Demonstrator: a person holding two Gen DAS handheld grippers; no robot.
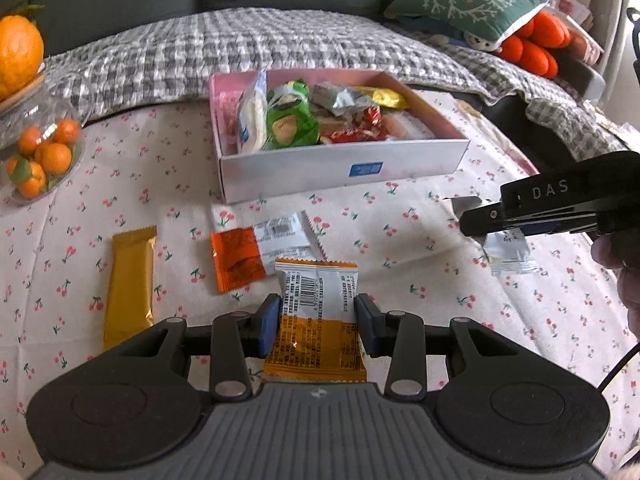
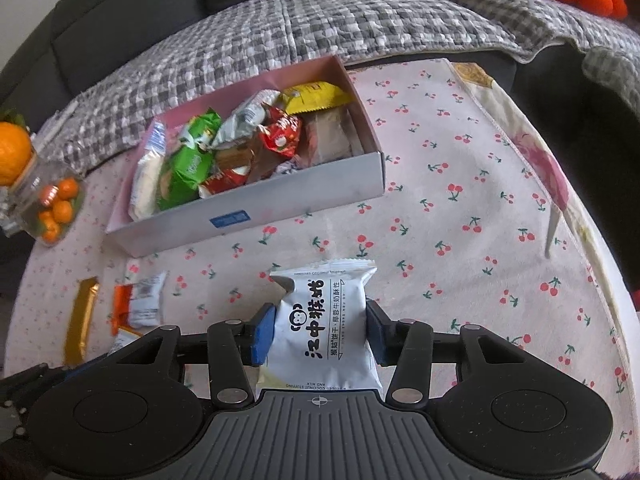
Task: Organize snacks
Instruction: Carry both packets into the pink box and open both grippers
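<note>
While your right tongs (image 2: 320,330) clench the white panda-print biscuit packet (image 2: 322,328) and your left tongs (image 1: 316,320) grip the orange-and-white barcoded packet (image 1: 316,320), the white cardboard snack box (image 2: 256,216) lies ahead, upper left of the right-wrist frame, nearer your left.

My own gripper body is covering the near end of the orange-and-white packet (image 1: 316,320) in the left view. In the right view it is covering the near end of the white packet (image 2: 324,328) too. Print on both is running too small for me to read.

The white wrapper (image 1: 284,232) is lying partly under the orange sachet (image 1: 238,260). In the box (image 1: 344,168), lower snacks are sitting buried under the top ones; I am not making out how many.

The right gripper (image 1: 472,220) is hiding most of its packet from the left camera. The jar (image 1: 36,152) is getting cut by the left edge. The pillow (image 1: 468,4) is looking blurred.
</note>
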